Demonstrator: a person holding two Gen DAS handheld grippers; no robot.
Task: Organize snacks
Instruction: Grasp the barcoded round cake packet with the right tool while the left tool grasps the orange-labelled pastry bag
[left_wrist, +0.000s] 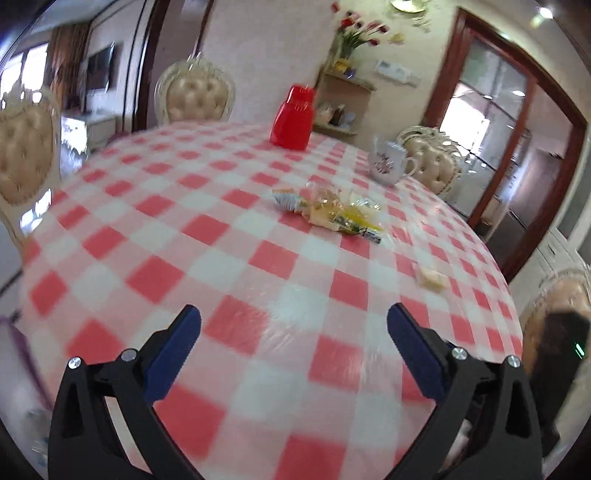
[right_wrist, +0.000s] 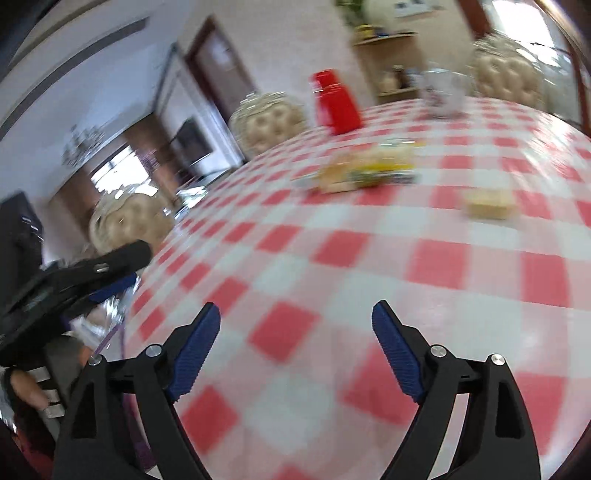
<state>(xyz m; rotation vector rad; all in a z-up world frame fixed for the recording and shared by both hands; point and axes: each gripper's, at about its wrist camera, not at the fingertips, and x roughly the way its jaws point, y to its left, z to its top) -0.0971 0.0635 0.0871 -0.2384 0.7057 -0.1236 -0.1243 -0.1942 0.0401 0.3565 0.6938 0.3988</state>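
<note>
A heap of wrapped snacks (left_wrist: 332, 214) in clear and yellow packets lies mid-table on the red-and-white checked cloth (left_wrist: 184, 229). One small pale snack (left_wrist: 432, 278) lies apart, nearer the right edge. A red container (left_wrist: 293, 118) stands at the far side. My left gripper (left_wrist: 293, 323) is open and empty, above the near part of the table. In the right wrist view the heap (right_wrist: 365, 168), the lone snack (right_wrist: 489, 203) and the red container (right_wrist: 336, 103) show blurred. My right gripper (right_wrist: 295, 317) is open and empty over the near cloth. The left gripper (right_wrist: 122, 258) shows at the left edge.
A white floral teapot (left_wrist: 388, 162) stands at the far right of the round table. Cream tufted chairs (left_wrist: 195, 94) ring the table. A shelf with flowers (left_wrist: 343, 92) stands against the back wall. A glass door (left_wrist: 491, 129) is at the right.
</note>
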